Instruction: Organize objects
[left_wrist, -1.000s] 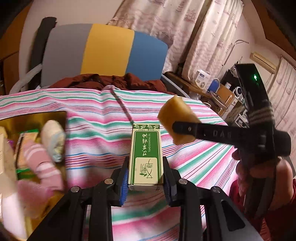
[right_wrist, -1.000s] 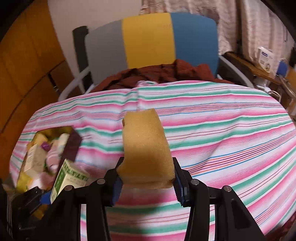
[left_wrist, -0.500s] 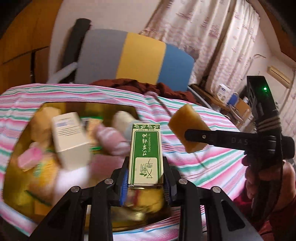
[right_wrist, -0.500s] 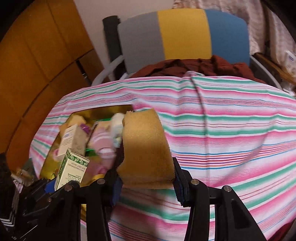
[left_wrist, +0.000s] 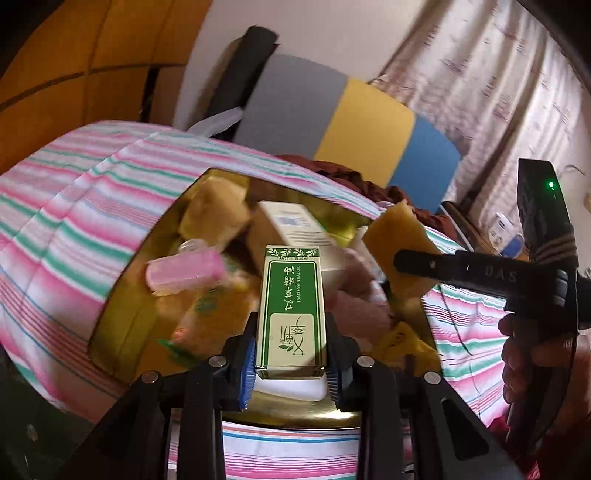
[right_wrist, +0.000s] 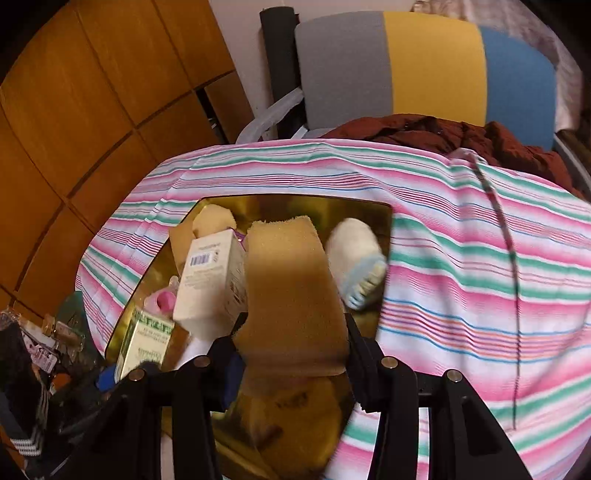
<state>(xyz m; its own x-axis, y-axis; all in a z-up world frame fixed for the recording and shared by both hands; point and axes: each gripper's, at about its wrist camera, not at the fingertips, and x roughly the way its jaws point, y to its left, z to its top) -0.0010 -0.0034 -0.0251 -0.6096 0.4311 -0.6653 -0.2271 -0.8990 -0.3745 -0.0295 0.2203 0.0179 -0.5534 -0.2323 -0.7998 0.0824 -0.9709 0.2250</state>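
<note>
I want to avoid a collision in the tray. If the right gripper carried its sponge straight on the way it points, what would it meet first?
Probably the white barcoded carton beside the sponge in the gold tray, or the white sock; depth is unclear.

Chair (right_wrist: 424, 70) with grey, yellow, blue back stands ahead of the grippers, dark red cloth (right_wrist: 461, 136) on its seat. Wood panels (right_wrist: 92, 110) ahead-left, pale wall (left_wrist: 207, 74) beside them. Patterned curtains (left_wrist: 498, 85) ahead-right. Striped tablecloth (right_wrist: 461, 258) below. Warm indoor light.
</note>
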